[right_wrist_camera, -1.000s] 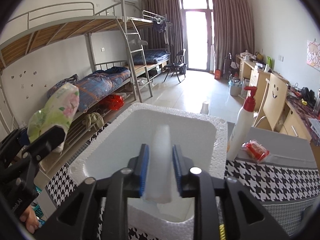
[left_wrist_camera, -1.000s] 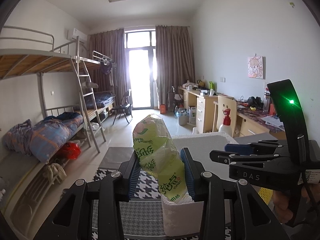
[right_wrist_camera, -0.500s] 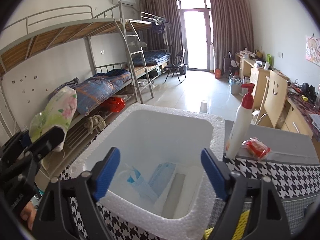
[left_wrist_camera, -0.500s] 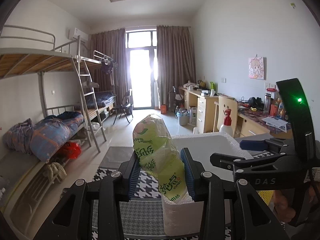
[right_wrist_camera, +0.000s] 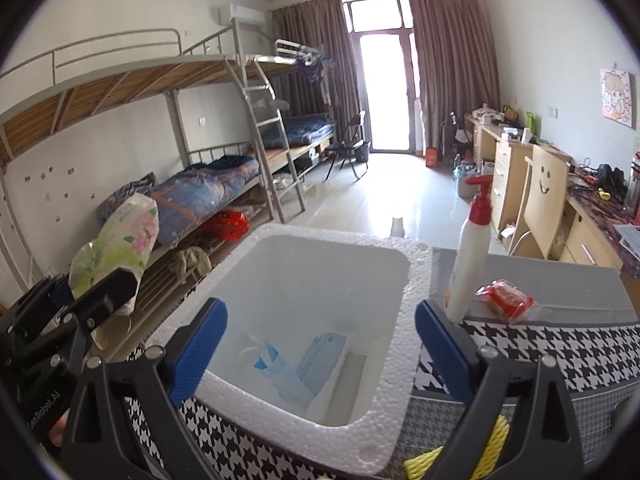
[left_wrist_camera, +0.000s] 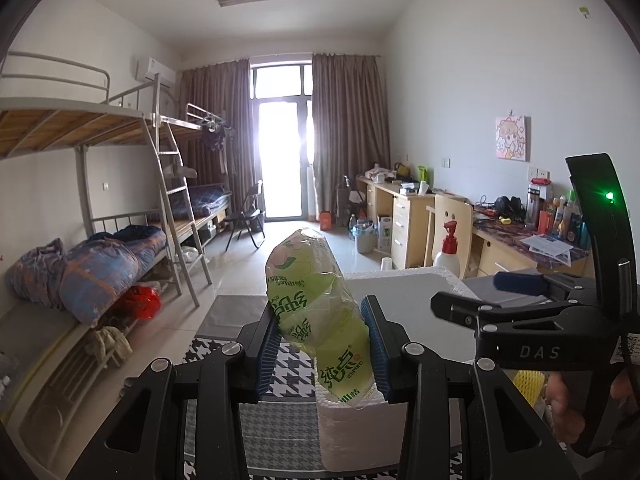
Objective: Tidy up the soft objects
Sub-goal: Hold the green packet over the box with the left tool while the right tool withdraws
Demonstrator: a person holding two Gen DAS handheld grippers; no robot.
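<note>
Left gripper (left_wrist_camera: 322,344) clamps green tissue pack (left_wrist_camera: 316,320) upright (label inverted). Right gripper (right_wrist_camera: 320,344) stands spread wide, holding nothing, above foam box (right_wrist_camera: 416,280) containing blue masks (right_wrist_camera: 316,360).

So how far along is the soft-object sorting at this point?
Done: blue face masks and a white foam strip lie inside the styrofoam box. In hand: the left gripper clamps a green tissue pack; the right gripper is open, empty. Left: yellow foam netting and a red packet remain outside.

Right gripper (right_wrist_camera: 320,344), fingers spread, above foam box (right_wrist_camera: 412,280) holding masks (right_wrist_camera: 316,360).
</note>
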